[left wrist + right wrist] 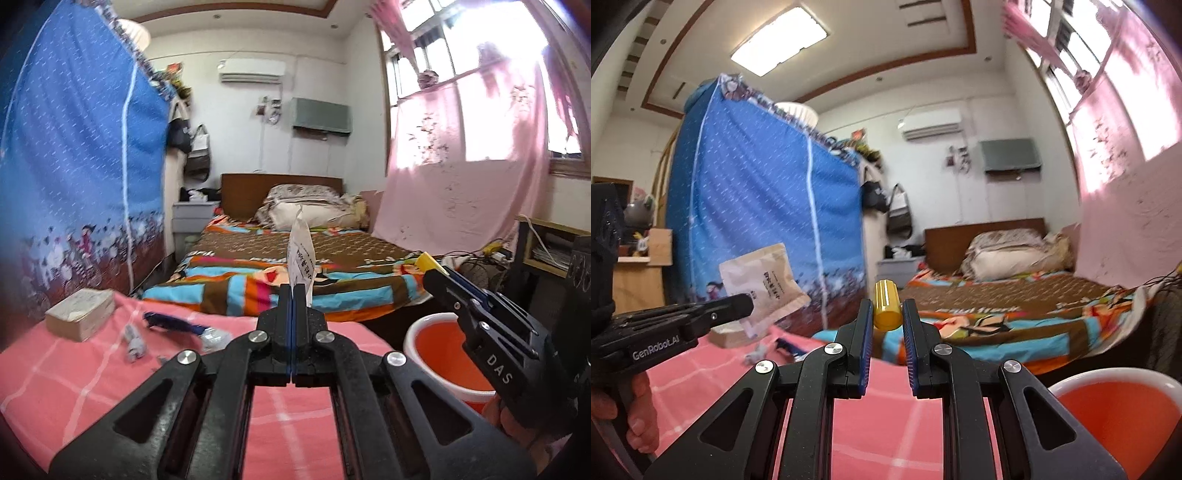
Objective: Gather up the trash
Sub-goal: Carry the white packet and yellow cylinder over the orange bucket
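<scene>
Left claw: the left claw (291, 295) at lower centre of its own view is pressed together on the bottom edge of a paper packet (300, 254), pointing roughly level.
Packet: stands edge-on and upright above the fingertips, long axis vertical; in the right wrist view the packet (764, 284) shows its flat beige face with dark print too small to read.
Right claw: the right claw (886, 317) at centre pinches a yellow cap (885, 304), long axis upright and tilted slightly.
Writing: "DAS" on the right claw's side, "GenRobot.AI" on the left claw's body.
Hands: a hand (635, 417) grips the left claw's handle, lower left.
Surface: pink checked cloth (92, 369) carries a blue wrapper (173, 321) and small scraps.
Bucket: an orange bucket (436, 354) sits at lower right.
Far: a bed (332, 266) with a striped cover.
</scene>
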